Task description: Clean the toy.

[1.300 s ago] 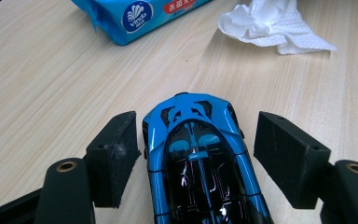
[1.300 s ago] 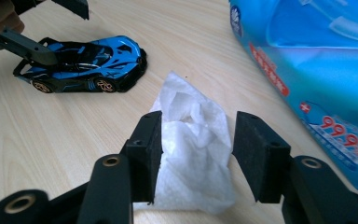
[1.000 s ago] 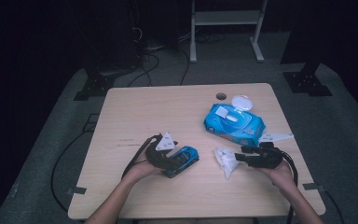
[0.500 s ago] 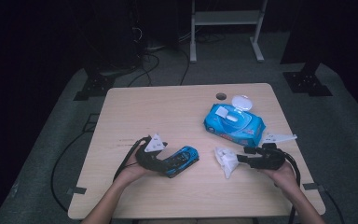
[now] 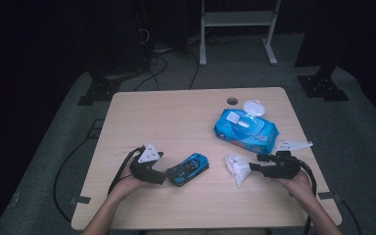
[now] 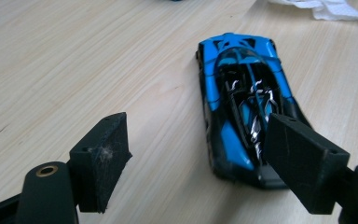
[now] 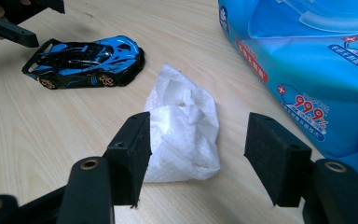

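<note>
Two hand-held grippers agape: left point(image 6: 196, 154) beside toy car point(image 6: 242, 98), right point(image 7: 196, 149) around crumpled wipe point(image 7: 182, 126)

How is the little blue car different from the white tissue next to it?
The toy car is blue and black, shiny and hard-looking; the crumpled wipe is plain white and soft-looking. The toy car has a long, neat shape with wheels; the crumpled wipe is a bunched-up lump. Both lie loose on the wooden table, each in front of an open gripper.
</note>
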